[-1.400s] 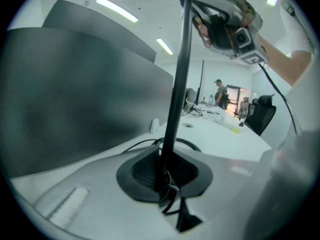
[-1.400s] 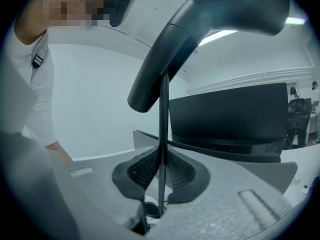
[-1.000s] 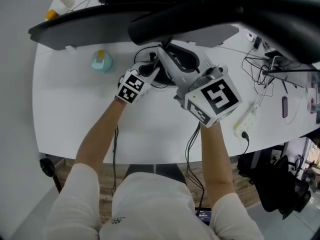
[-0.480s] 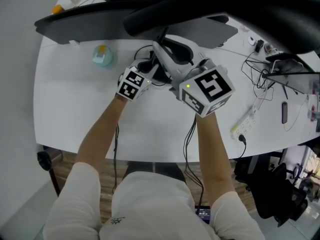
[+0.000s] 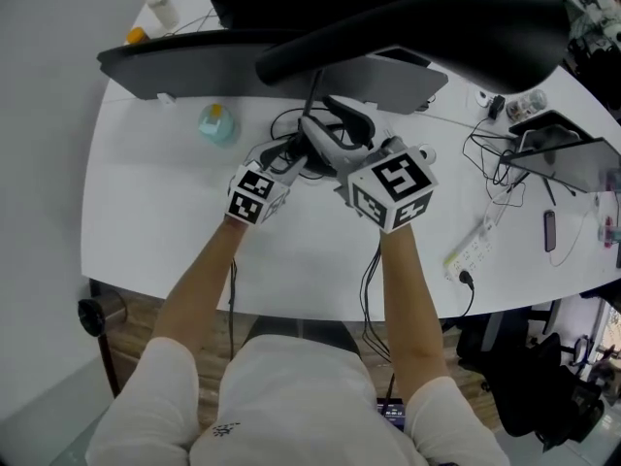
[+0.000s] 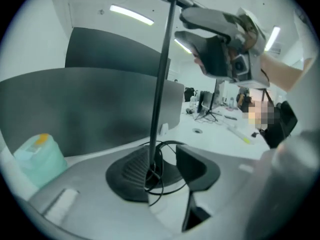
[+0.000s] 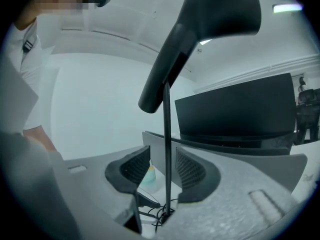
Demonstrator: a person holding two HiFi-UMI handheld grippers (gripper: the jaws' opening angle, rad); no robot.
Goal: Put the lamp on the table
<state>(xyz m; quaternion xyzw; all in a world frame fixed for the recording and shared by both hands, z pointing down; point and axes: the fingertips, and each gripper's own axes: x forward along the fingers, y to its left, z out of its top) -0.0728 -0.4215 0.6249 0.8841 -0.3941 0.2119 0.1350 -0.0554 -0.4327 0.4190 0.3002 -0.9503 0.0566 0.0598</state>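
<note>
The lamp stands on the white table (image 5: pixel 146 221). Its big black head (image 5: pixel 417 13) overhangs the head view, and its thin black pole (image 6: pixel 161 84) rises from a tangle of black cable (image 6: pixel 162 169). My left gripper (image 5: pixel 291 153) and right gripper (image 5: pixel 335 139) meet at the pole from either side. In the left gripper view the pole stands between the dark pads (image 6: pixel 192 166), close to the left one, as the jaws are opening. The right gripper view shows the pole (image 7: pixel 166 149) in the gap between both pads (image 7: pixel 131 170), touching neither, under the lamp head (image 7: pixel 215 19); these jaws are opening too.
A teal bottle (image 5: pixel 215 122) stands left of the lamp. A dark curved panel (image 5: pixel 184 61) runs along the table's back. Loose cables (image 5: pixel 495 149), a power strip (image 5: pixel 471 250) and a phone (image 5: pixel 550 231) lie at the right.
Both grippers' jaws have spread off the lamp pole. The hands and lamp sit slightly lower and more central in the head view.
</note>
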